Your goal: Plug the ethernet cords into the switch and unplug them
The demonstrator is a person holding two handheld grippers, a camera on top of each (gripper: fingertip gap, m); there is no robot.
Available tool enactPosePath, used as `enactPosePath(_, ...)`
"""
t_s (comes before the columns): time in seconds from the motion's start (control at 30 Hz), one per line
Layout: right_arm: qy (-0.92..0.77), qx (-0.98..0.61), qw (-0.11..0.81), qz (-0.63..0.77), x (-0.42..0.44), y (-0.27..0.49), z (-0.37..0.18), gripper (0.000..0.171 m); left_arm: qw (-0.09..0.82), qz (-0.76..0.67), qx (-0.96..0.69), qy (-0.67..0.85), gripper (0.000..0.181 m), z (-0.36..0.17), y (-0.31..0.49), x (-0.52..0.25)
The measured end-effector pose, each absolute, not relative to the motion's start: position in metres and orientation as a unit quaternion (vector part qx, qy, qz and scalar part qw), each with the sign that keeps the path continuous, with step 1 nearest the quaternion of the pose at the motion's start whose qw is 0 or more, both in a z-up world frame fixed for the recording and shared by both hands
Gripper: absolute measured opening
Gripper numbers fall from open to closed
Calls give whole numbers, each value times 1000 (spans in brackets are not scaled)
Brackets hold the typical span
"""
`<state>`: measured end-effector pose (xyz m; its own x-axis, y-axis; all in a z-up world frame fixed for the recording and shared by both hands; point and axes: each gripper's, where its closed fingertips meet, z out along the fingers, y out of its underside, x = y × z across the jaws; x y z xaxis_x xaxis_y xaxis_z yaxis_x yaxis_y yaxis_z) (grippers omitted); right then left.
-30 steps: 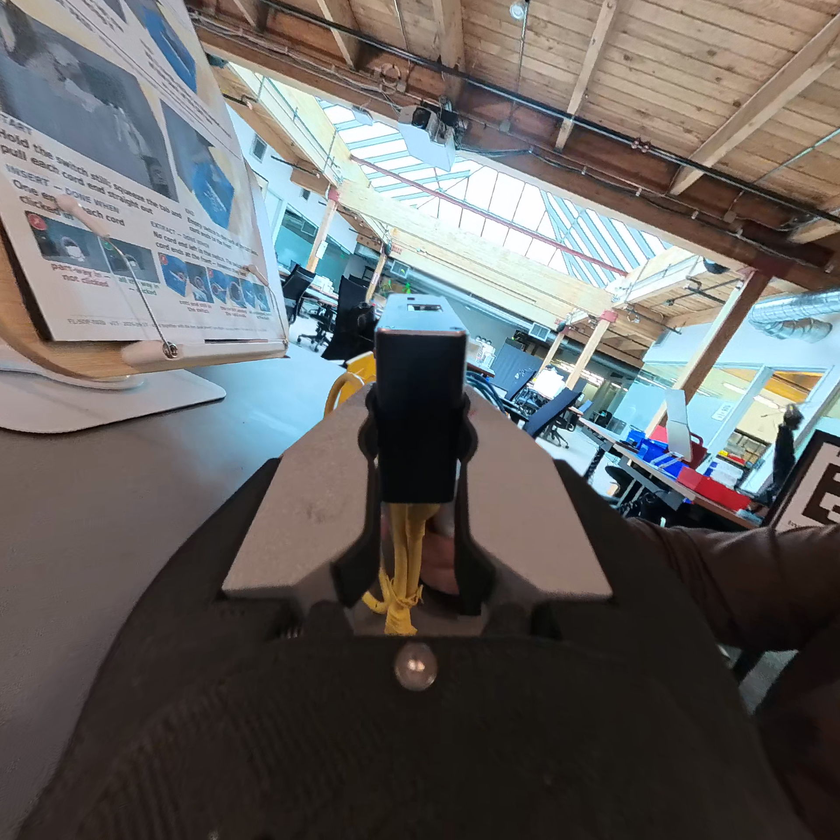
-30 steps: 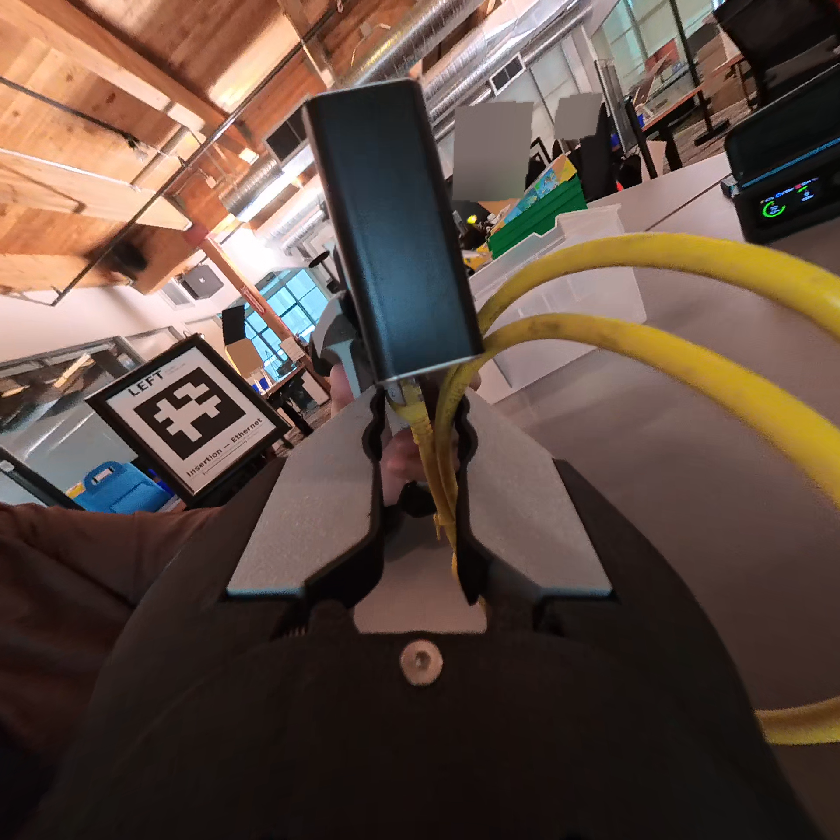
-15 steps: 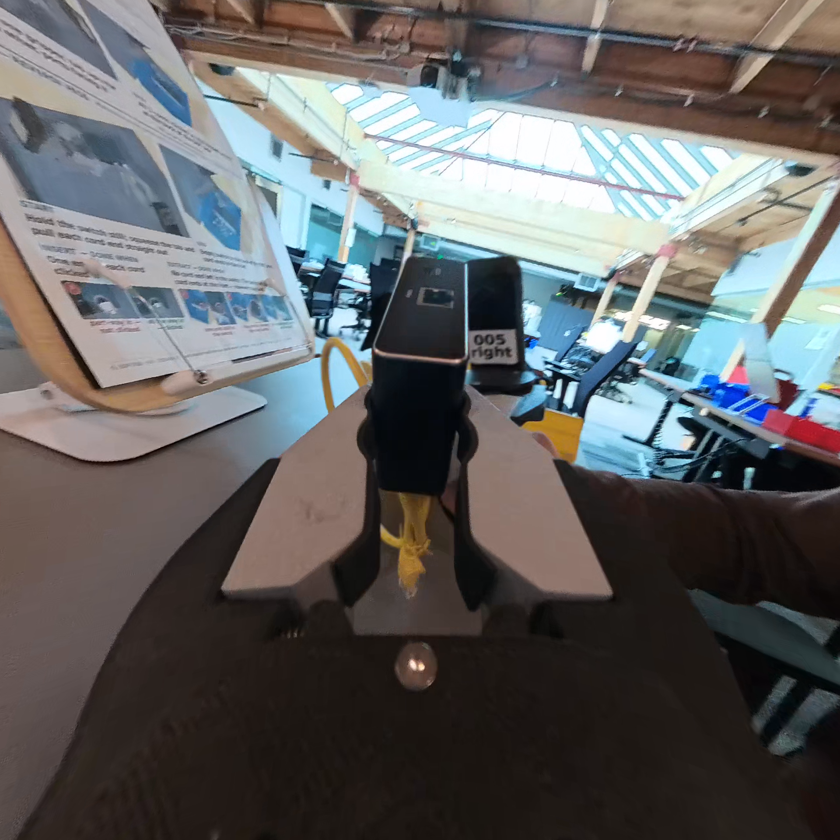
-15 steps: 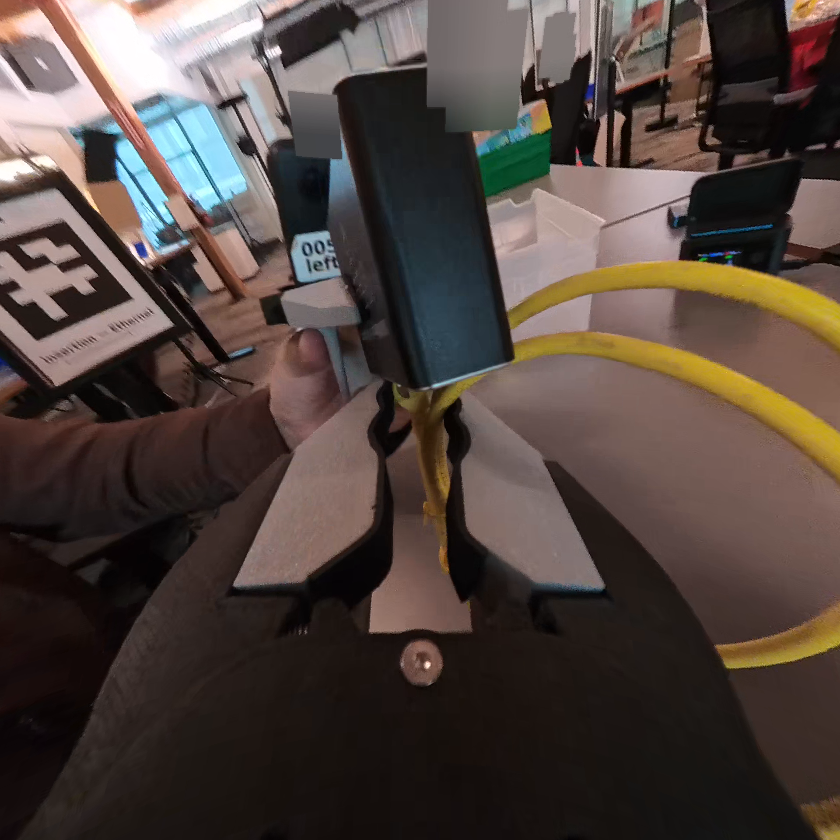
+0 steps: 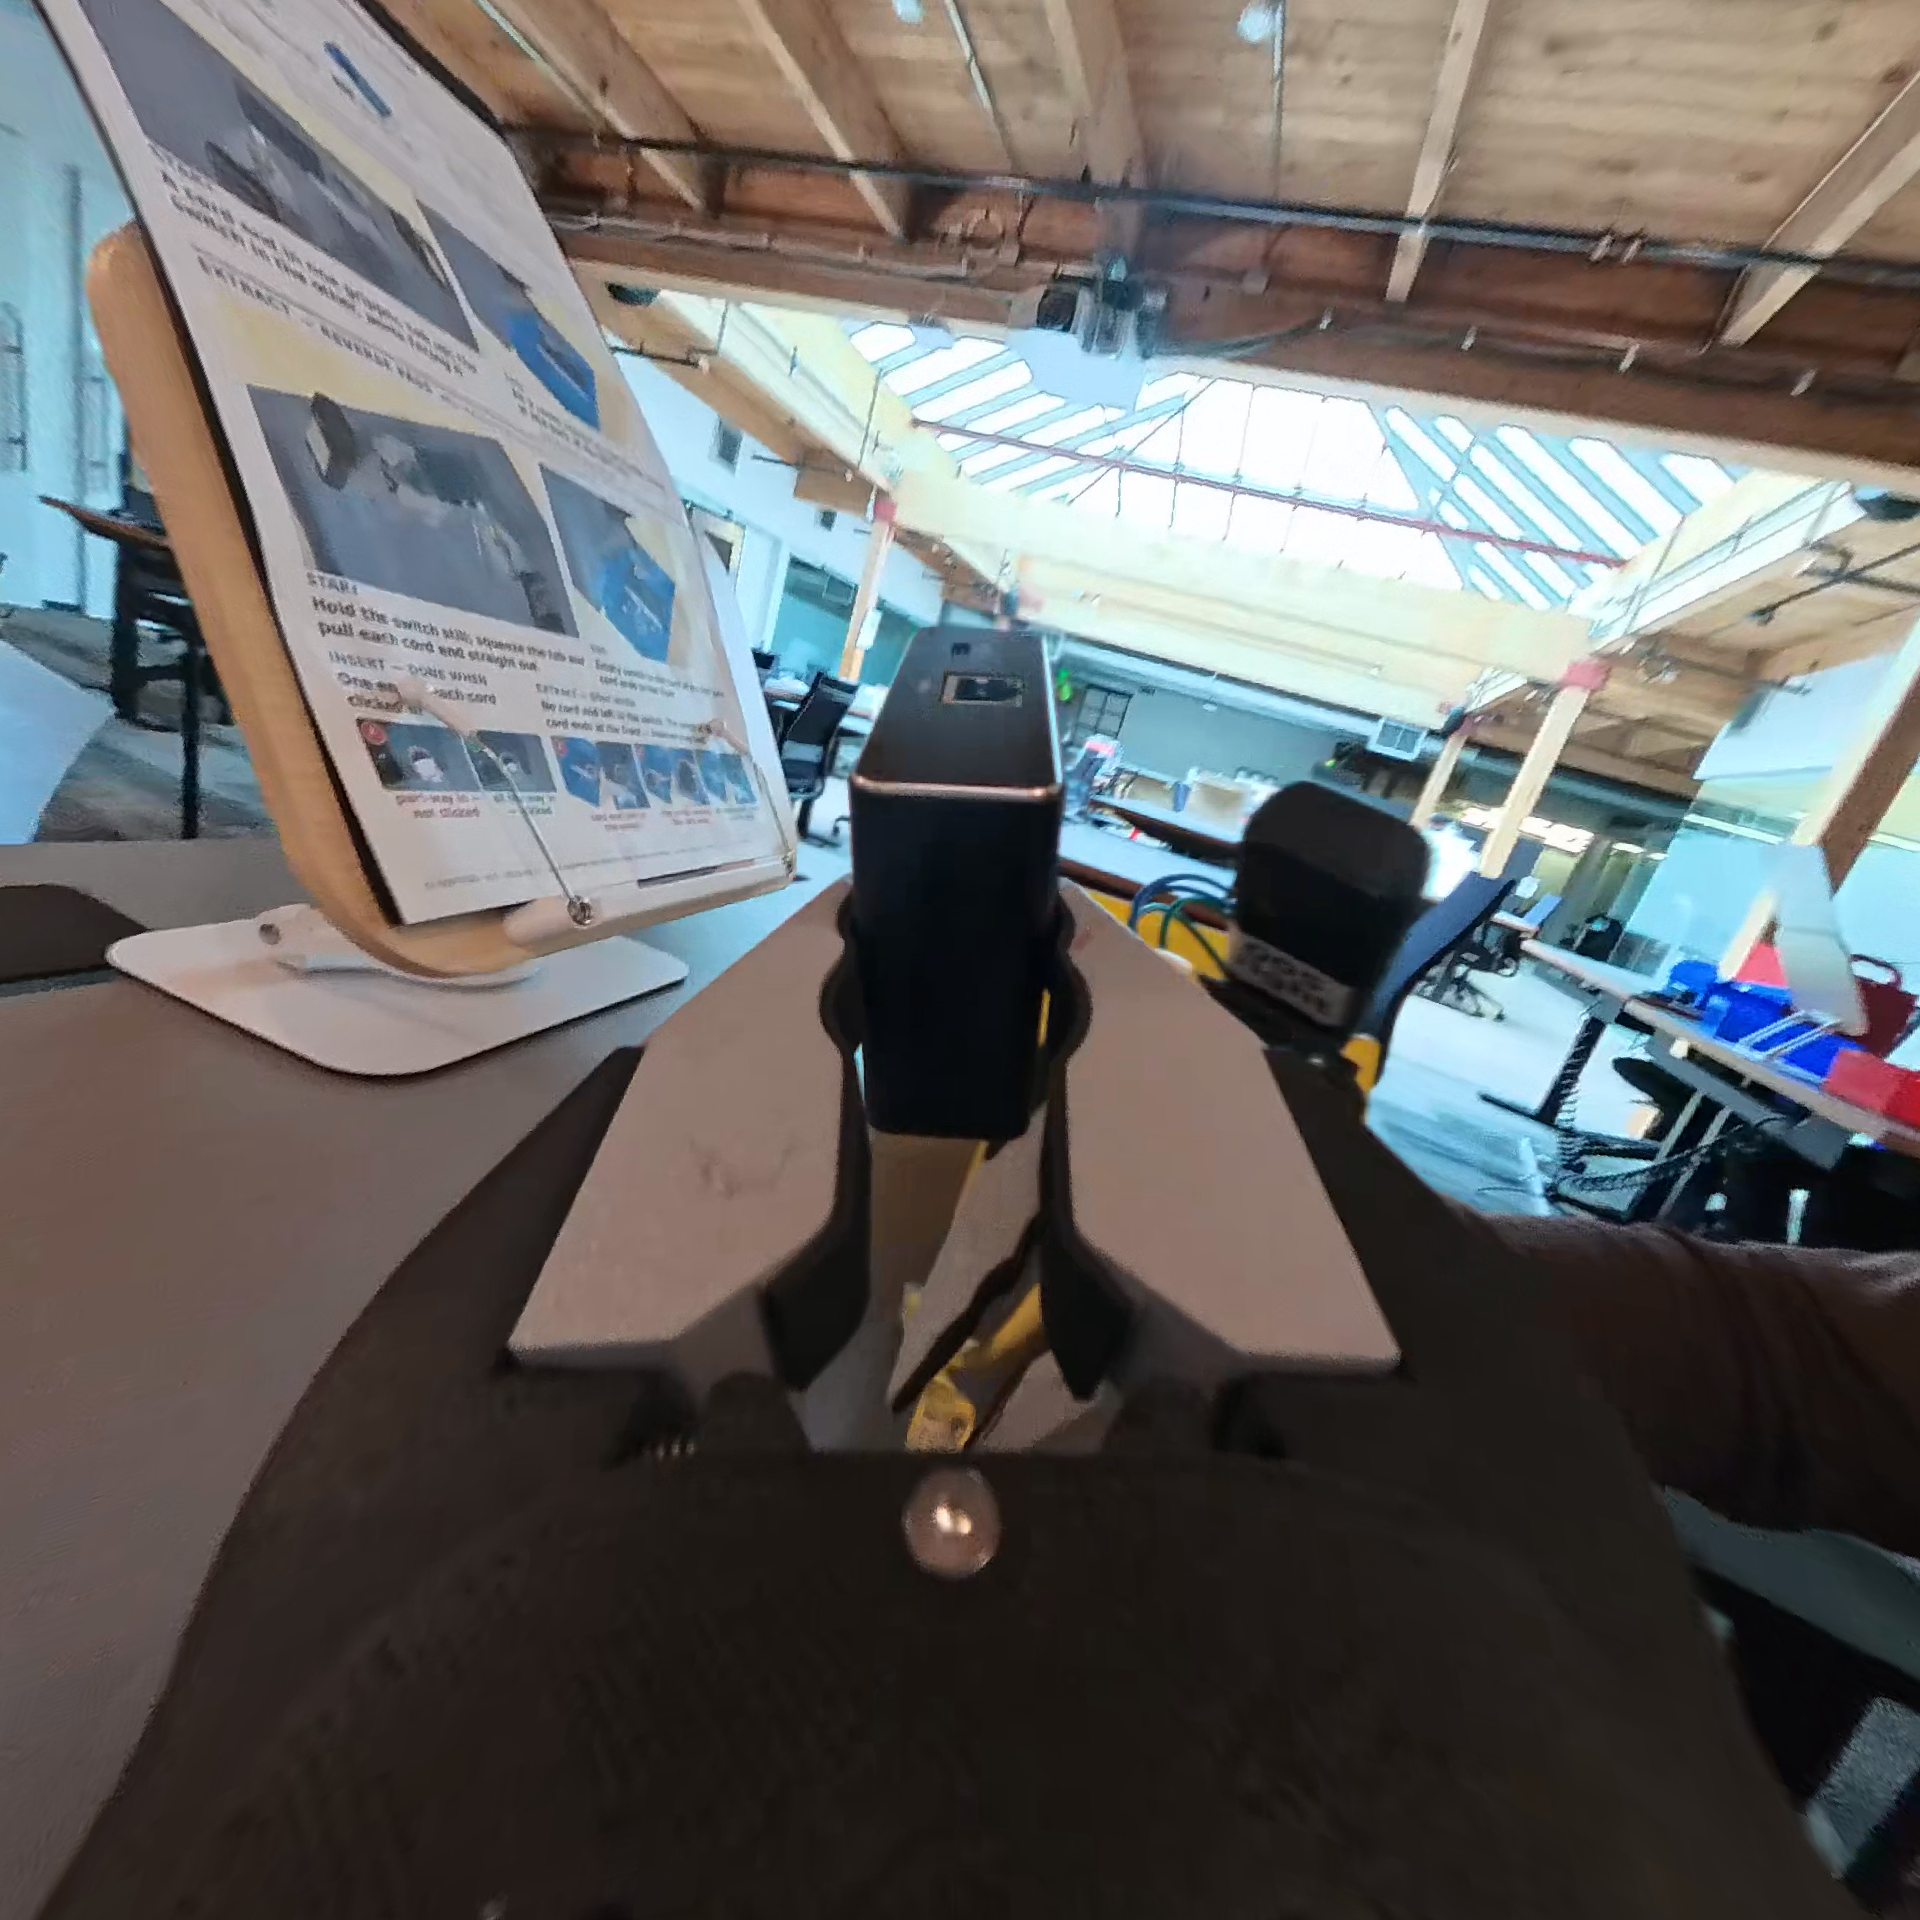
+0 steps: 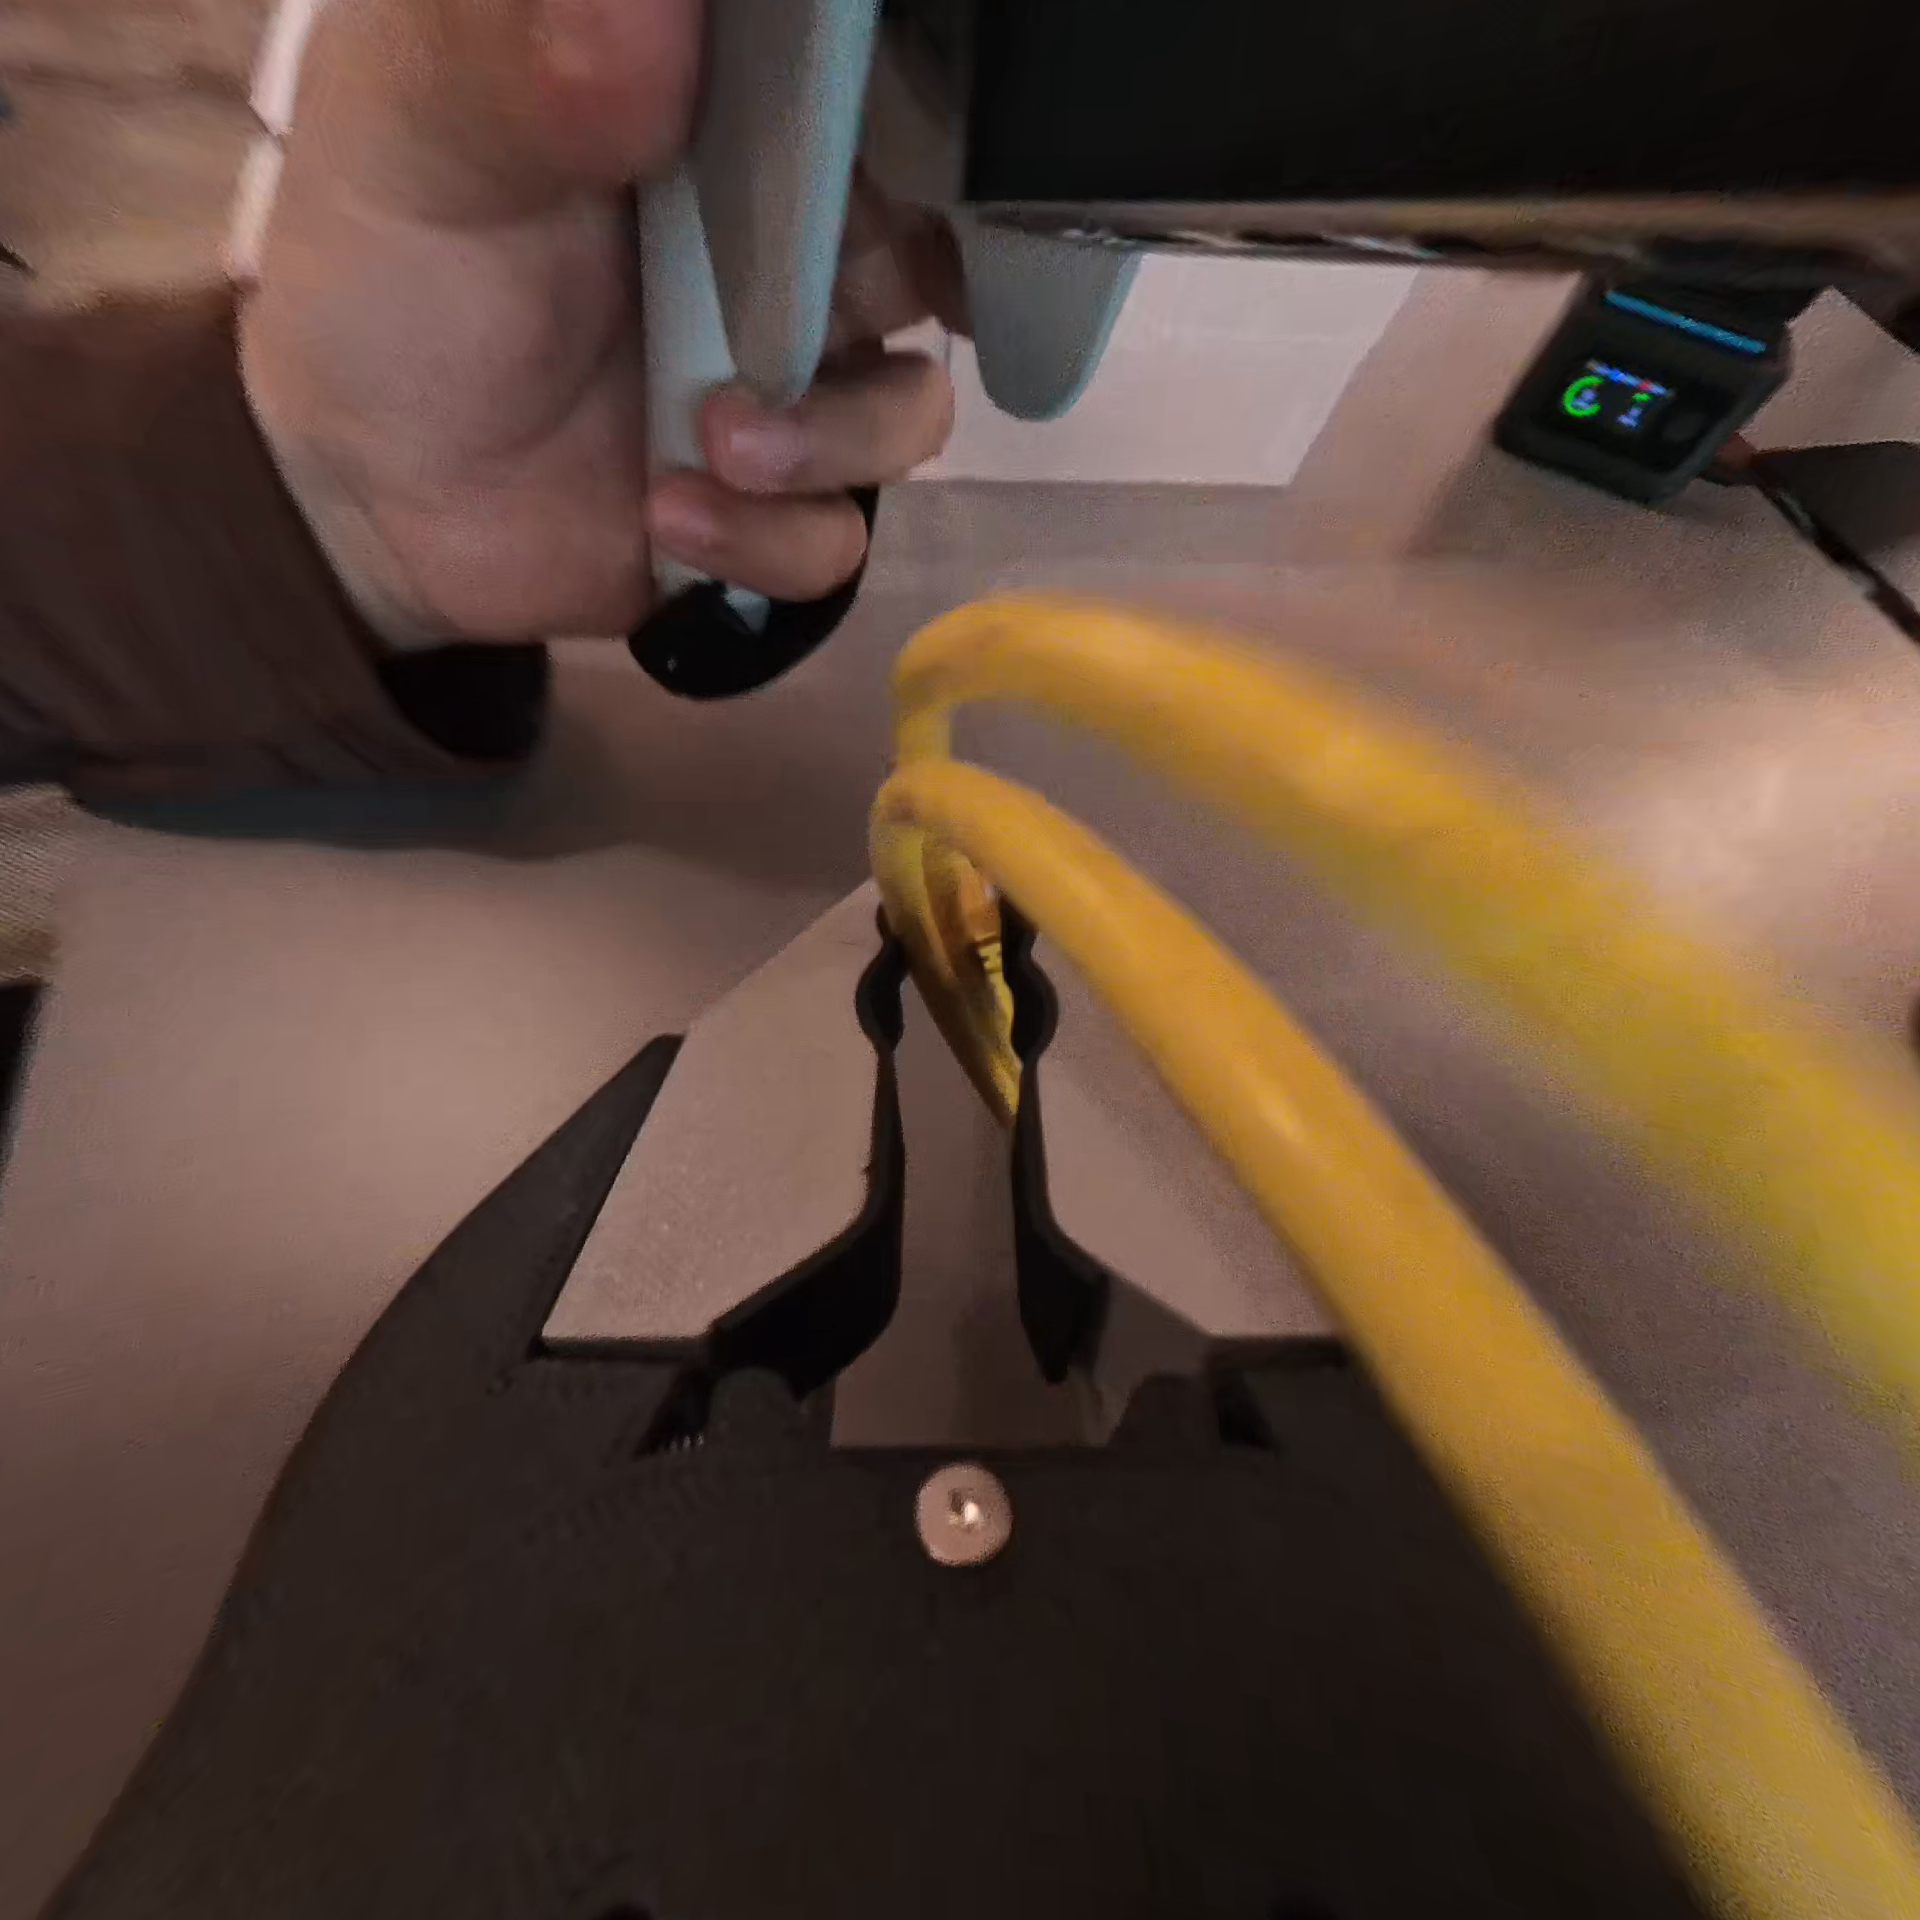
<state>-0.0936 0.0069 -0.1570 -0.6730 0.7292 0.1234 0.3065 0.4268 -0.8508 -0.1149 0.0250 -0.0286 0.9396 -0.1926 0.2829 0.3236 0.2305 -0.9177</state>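
Observation:
My left gripper [image 5: 956, 977] is shut on the black switch [image 5: 966, 748] and holds it upright above the table. A bit of yellow cord [image 5: 977, 1371] shows below the switch between the fingers. My right gripper [image 6: 958, 987] is shut on a yellow ethernet plug [image 6: 982, 1039], well below the switch [image 6: 1403, 94], which fills the top edge of the right wrist view. The plug is clear of the switch. Two yellow cord runs [image 6: 1299, 1122] meet at my right fingertips and sweep off right; blur hides whether the second end is gripped too.
A wooden stand with an instruction sheet [image 5: 416, 540] sits on a white base [image 5: 395, 997] at the left of the grey table [image 5: 208, 1195]. A hand [image 6: 447, 395] holds the left gripper's handle. A small black device with a lit screen [image 6: 1642, 395] and a white bin [image 6: 1216, 364] stand behind.
My right gripper has pulled down and away from the switch with the yellow plug, which was at the switch's ports before. My left gripper has kept hold of the switch and tilted lower.

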Motion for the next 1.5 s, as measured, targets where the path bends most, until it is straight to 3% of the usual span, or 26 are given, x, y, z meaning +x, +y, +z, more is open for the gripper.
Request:
enactPosePath(0.3,-775,-365,321,403,-52,51,-110,15,760,-123,-634,-75,29,-45,32,-128)
enactPosePath(0.53,-752,-423,407,300,53,146,-2,13,749,-139,-645,-68,29,-50,37,-120)
enactPosePath(0.67,-727,-506,380,267,103,207,37,19,741,-129,-658,-36,29,-50,41,-106)
enactPosePath(0.83,-710,-601,295,217,135,262,20,16,730,-109,-675,-23,29,-55,44,-101)
enactPosePath(1.03,-679,-702,140,161,143,306,-59,19,722,-104,-683,-29,30,-60,46,-105)
enactPosePath(1.2,-631,-757,-85,146,161,295,-115,26,699,-83,-710,-31,29,-73,50,-108)
enactPosePath(1.5,-669,-741,31,46,152,319,-57,41,676,-72,-734,4,29,-83,58,-95)
